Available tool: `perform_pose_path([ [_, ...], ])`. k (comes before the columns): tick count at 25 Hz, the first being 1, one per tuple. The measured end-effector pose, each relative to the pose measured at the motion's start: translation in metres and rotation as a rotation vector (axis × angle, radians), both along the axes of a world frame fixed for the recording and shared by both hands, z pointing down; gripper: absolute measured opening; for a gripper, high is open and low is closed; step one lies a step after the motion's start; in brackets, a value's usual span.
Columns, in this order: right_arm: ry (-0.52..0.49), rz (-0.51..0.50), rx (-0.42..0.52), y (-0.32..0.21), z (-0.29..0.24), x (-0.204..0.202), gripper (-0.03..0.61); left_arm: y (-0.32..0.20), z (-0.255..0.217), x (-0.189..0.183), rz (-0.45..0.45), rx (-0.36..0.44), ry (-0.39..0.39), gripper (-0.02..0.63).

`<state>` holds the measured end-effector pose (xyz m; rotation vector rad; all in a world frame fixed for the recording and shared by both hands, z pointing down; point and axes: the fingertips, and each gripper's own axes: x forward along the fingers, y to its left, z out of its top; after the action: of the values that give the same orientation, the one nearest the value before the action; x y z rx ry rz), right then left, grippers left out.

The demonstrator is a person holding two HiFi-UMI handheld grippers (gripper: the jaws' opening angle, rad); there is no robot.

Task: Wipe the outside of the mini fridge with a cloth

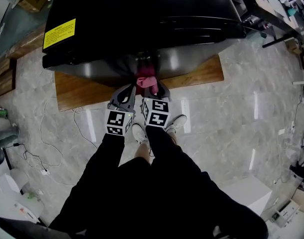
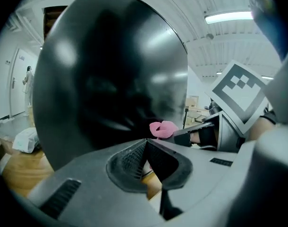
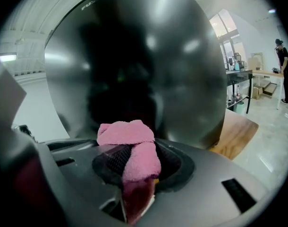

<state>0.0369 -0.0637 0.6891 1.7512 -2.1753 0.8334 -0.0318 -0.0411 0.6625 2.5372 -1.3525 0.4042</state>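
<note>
Cloth (image 3: 126,135) is pinched in the right gripper's (image 3: 134,162) closed jaws, bunched just ahead at the black fridge (image 3: 134,56). Left gripper (image 2: 145,148), just beside, is closed and empty.

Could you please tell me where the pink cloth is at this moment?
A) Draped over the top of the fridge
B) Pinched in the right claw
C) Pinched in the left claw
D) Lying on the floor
B: the right gripper view shows the pink cloth clamped in the right claw, close to the fridge, while the left claw is shut on nothing.
</note>
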Motion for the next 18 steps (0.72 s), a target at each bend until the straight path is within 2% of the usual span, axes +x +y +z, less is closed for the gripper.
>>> perform_pose_path([
  [9,0.036,0.108,-0.039,-0.027,0.019,0.128,0.127,-0.022,0.007,0.111,0.091,-0.014,0.007,0.006],
  [18,0.065,0.132,-0.057,-0.041,0.023,0.203,0.127,-0.037,0.006,0.188,0.132,-0.023,0.014,0.006],
])
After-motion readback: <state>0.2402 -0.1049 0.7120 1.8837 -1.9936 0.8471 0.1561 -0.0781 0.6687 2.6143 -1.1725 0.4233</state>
